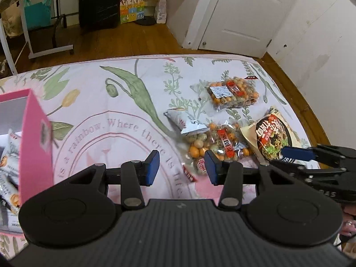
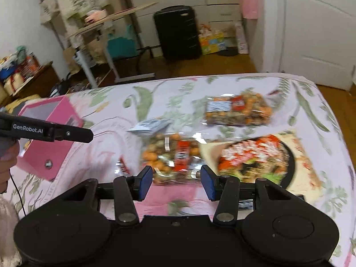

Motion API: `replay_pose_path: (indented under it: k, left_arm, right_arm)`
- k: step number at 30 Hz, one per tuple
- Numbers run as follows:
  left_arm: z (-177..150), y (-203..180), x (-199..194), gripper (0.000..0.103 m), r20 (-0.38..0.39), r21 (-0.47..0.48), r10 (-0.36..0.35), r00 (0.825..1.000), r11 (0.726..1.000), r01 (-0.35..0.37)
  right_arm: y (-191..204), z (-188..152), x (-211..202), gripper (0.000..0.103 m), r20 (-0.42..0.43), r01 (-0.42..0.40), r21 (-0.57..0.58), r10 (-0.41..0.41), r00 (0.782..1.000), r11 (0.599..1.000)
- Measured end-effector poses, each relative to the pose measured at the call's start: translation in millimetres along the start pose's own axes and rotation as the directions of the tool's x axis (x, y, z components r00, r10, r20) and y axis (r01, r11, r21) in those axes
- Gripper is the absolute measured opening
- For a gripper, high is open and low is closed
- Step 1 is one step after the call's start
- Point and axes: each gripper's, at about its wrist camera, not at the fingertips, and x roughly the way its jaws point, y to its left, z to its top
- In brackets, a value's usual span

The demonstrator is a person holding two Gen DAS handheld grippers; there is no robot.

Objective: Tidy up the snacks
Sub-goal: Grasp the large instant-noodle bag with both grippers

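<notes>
Both grippers hang above a bed with a floral pink-and-white printed cover (image 1: 106, 115), pointing down at loose snack packs. The left gripper (image 1: 182, 166) has its blue-padded jaws partly apart with nothing between them; past them lies the near clear plastic bag of orange and green coated nuts with a red label (image 1: 213, 146). The right gripper (image 2: 176, 181) is likewise partly apart and empty, lined up over that same bag, probably to pick it next. Snacks outside the box, counted: two clear nut bags, the near one and a far clear nut bag with a silver-and-red label (image 1: 233, 94); one small silver foil sachet (image 1: 185, 121) touching the near bag's upper edge; one large beige noodle packet printed with a dark bowl (image 1: 273, 136) just beside the near bag on its right, its corner under the right gripper's finger in the left wrist view. At the left of the bed stands one open pink cardboard box (image 1: 35, 146), with at least two small packs visible inside, exact count unclear; judged to be the collection box, so four items remain to move.
</notes>
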Motion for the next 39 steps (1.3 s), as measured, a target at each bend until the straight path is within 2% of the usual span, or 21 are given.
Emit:
replay_pose_path:
  k: [3, 8, 10, 14, 18, 20, 22, 24, 27, 30, 32, 36, 39]
  left_arm:
    - [0.6, -11.7, 10.9, 0.044, -0.017, -0.010, -0.048, 0.999, 0.999, 0.048]
    - [-7.1, -46.8, 34.3, 0.043, -0.076, -0.019, -0.143, 0.987, 0.990, 0.142]
    - [-13.8, -64.6, 46.2, 0.043, -0.086, -0.019, -0.162, 0.983, 0.987, 0.161]
    - [-27.0, -97.5, 75.3, 0.043, -0.105, -0.044, -0.204, 0.973, 0.979, 0.200]
    - [-33.1, -119.1, 104.8, 0.043, -0.139, -0.100, -0.236, 0.962, 0.970, 0.223]
    - [-34.3, -130.6, 116.0, 0.043, -0.172, -0.089, -0.236, 0.956, 0.971, 0.223]
    - [-35.6, -140.6, 122.4, 0.043, -0.166, -0.075, -0.225, 0.960, 0.974, 0.215]
    - [-34.8, -145.9, 126.6, 0.046, -0.150, -0.077, -0.216, 0.965, 0.975, 0.207]
    - [-31.3, -149.0, 134.2, 0.050, -0.121, -0.096, -0.208, 0.971, 0.976, 0.197]
    - [-29.5, -145.6, 139.3, 0.045, -0.131, -0.114, -0.225, 0.965, 0.971, 0.211]
    - [-32.0, -144.8, 136.2, 0.043, -0.125, -0.102, -0.237, 0.963, 0.969, 0.225]
    - [-40.6, -148.8, 127.4, 0.043, -0.137, -0.074, -0.222, 0.965, 0.974, 0.214]
    - [-46.2, -149.3, 117.0, 0.043, -0.155, -0.056, -0.218, 0.964, 0.976, 0.212]
  right_arm:
    - [-22.1, -4.1, -5.1, 0.054, 0.002, 0.047, 0.025, -0.047, 0.999, 0.999]
    - [-77.8, 6.2, -3.2, 0.066, -0.003, 0.089, 0.034, -0.089, 0.996, 0.995]
    - [-101.0, 10.5, 2.5, 0.075, -0.011, 0.100, 0.033, -0.100, 0.995, 0.994]
    - [-142.9, 16.6, 19.6, 0.079, -0.023, 0.128, 0.065, -0.127, 0.992, 0.990]
    - [-178.1, 12.4, 40.4, 0.083, -0.076, 0.150, 0.123, -0.142, 0.987, 0.981]
    - [-191.1, 8.9, 48.8, 0.089, -0.100, 0.126, 0.164, -0.110, 0.989, 0.978]
    - [-201.7, 7.4, 52.1, 0.089, -0.087, 0.073, 0.215, -0.056, 0.995, 0.974]
    - [-204.2, 8.6, 57.4, 0.089, -0.098, -0.011, 0.222, 0.034, 0.995, 0.975]
    - [-197.0, 6.9, 64.8, 0.089, -0.139, -0.107, 0.219, 0.140, 0.980, 0.970]
    - [-178.6, 2.8, 55.7, 0.084, -0.131, -0.083, 0.141, 0.102, 0.986, 0.987]
    - [-172.1, -0.2, 50.5, 0.082, -0.139, -0.087, 0.141, 0.107, 0.985, 0.986]
    - [-150.0, -11.1, 38.7, 0.081, -0.216, -0.054, 0.085, 0.071, 0.974, 0.995]
    - [-138.7, -14.2, 28.9, 0.080, -0.259, -0.037, 0.109, 0.064, 0.964, 0.993]
